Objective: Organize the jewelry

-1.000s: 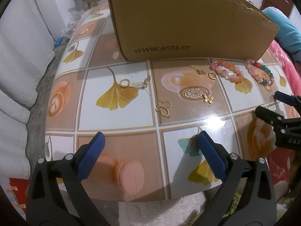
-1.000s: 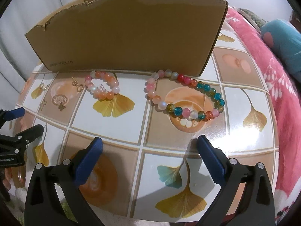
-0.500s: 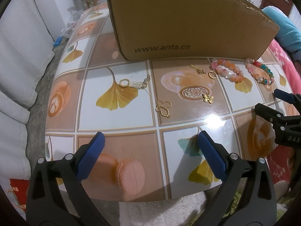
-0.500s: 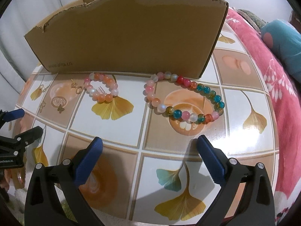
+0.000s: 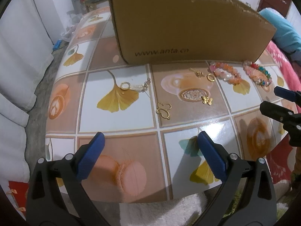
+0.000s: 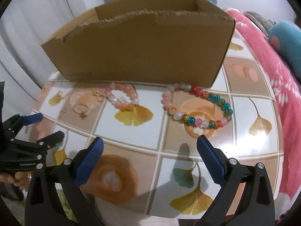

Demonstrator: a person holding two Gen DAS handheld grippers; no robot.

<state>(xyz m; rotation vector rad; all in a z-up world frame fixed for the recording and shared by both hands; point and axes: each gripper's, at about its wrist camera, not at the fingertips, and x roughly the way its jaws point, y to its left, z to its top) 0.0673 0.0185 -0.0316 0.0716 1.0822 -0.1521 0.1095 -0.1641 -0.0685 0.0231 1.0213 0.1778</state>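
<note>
A brown cardboard box [image 5: 188, 24] stands open-topped at the back of the patterned table [image 5: 116, 124]; it also shows in the right wrist view [image 6: 139, 47]. In front of it lie a multicoloured bead bracelet [image 6: 197, 105], an orange-pink bead bracelet [image 6: 122, 98], a gold butterfly outline charm [image 5: 164, 110], a small gold butterfly [image 5: 207, 100], a gold ring [image 5: 210, 77] and a gold ring with a beaded strip [image 5: 134, 86]. My left gripper [image 5: 150, 154] is open and empty above the table's near edge. My right gripper [image 6: 150, 156] is open and empty, just short of the multicoloured bracelet.
A pink floral blanket [image 6: 278, 71] and a teal cushion [image 6: 287, 41] lie to the right of the table. White cushions [image 5: 17, 75] lie to the left. A white fluffy rug [image 5: 165, 211] shows below the table's near edge.
My right gripper has risen and moved in toward the multicoloured bracelet, so the box's open top now shows. My left gripper has barely moved. Both stayed open.
</note>
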